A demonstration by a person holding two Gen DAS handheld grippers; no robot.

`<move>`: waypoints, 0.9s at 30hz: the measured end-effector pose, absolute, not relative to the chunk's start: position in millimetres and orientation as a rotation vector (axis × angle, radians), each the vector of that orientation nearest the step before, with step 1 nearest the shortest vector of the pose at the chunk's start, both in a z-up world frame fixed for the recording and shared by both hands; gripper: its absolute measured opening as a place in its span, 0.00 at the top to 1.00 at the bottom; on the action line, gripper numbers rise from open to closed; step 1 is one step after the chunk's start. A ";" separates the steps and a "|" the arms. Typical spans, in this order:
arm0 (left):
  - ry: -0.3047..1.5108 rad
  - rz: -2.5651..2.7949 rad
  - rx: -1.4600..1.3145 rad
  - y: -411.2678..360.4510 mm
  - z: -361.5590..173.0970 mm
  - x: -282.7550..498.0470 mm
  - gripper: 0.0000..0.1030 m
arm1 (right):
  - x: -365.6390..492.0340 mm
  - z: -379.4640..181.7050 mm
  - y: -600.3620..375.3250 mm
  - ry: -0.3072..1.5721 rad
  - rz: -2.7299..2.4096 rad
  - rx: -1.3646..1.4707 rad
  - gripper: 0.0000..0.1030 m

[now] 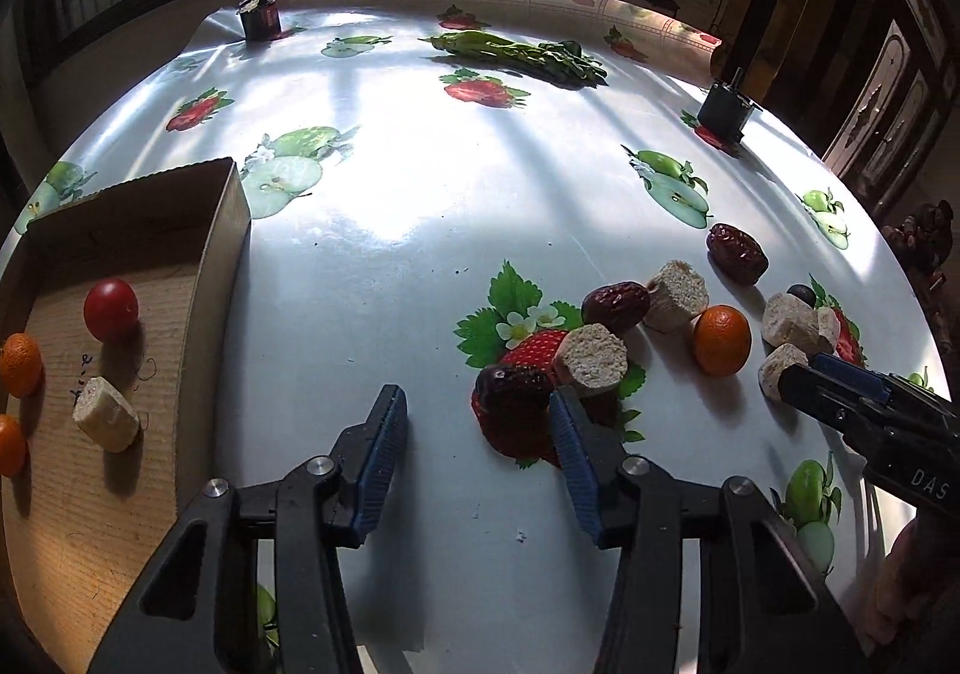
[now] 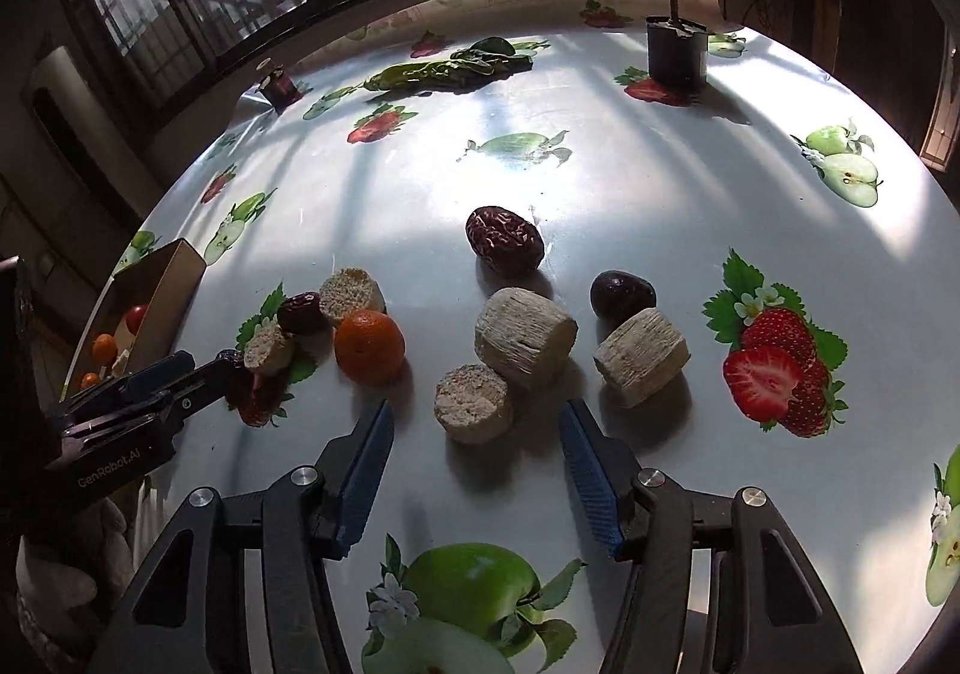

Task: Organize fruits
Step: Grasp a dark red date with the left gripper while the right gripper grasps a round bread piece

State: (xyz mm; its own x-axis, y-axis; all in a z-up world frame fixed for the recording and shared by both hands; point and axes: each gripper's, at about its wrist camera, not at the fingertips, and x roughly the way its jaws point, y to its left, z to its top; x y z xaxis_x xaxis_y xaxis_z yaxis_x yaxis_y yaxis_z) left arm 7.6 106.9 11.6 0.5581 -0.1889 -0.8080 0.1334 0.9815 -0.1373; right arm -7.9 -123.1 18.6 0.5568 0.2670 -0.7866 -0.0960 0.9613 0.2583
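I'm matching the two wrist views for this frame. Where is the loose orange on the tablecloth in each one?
Left wrist view: the orange sits right of centre, on the tablecloth, beside a dried red date and a pale cut chunk.
Right wrist view: the same orange lies left of centre, just ahead and left of the open right hand-held gripper.
Shared landmark: the cardboard box, holding a small red fruit in both.

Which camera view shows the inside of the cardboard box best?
The left wrist view: the cardboard box lies open and near, its contents plain. In the right wrist view it is small, far left, mostly seen from outside.
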 end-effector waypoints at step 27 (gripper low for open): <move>0.849 -0.236 -0.120 108.0 11.2 2.5 0.74 | -10.3 11.7 -106.4 0.879 0.161 0.084 0.69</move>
